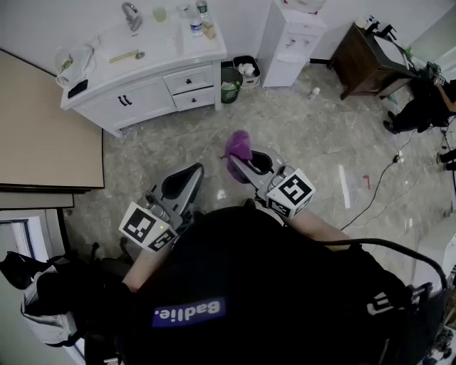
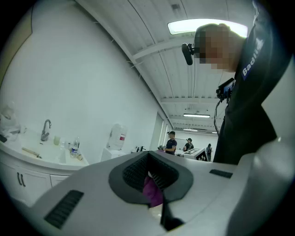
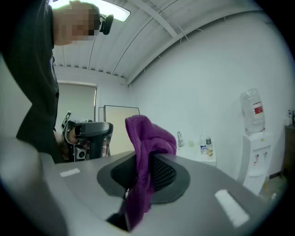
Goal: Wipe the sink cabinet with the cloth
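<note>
The white sink cabinet stands at the far left of the room, with a faucet and bottles on its top; it also shows in the left gripper view and small in the right gripper view. A purple cloth sticks up from my right gripper, whose jaws are shut on it. My left gripper is held beside it, jaws together and holding nothing; a bit of purple shows through its hollow. Both grippers hang over the floor, well short of the cabinet.
A water dispenser stands right of the cabinet, with two waste bins between them. A dark wooden table and a person are at the far right. A cable runs over the floor. A tan panel lies at left.
</note>
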The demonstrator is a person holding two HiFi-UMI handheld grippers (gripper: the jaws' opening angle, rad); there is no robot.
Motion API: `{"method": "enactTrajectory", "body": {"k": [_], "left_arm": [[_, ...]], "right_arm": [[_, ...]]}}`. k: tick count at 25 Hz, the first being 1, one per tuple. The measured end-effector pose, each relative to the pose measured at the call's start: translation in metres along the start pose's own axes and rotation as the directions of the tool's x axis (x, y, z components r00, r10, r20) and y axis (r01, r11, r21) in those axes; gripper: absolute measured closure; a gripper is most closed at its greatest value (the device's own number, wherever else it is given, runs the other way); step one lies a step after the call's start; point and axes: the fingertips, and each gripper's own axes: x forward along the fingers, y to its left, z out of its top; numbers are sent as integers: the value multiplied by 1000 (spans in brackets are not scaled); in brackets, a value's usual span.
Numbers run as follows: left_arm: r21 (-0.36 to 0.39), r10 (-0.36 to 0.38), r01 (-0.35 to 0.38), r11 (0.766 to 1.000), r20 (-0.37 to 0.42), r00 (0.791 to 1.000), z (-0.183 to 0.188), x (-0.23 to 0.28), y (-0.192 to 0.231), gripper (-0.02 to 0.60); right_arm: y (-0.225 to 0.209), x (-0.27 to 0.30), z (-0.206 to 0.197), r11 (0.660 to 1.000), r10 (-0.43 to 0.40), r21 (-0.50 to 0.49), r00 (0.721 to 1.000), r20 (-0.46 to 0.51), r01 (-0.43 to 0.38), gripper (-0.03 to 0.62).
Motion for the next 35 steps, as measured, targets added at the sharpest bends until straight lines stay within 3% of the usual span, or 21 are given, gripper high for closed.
{"method": "enactTrajectory", "body": {"k": [11,17,35], "left_arm": [[1,-7,7,1000,-6,1000,-9,5,-9,581],[2,6,-6,1000,-11,1000,-9,11,-13,581],[13,179,-178,984,-43,983,-19,54,-7,581]], "right_arm": [[-3,-12,-5,1000,-8,9,1000,14,8,537],[-3,-14,-2,998,39,49,999,32,-41,536],[-70,-12,-26,983,150,109,989,5,-150,536]]}}
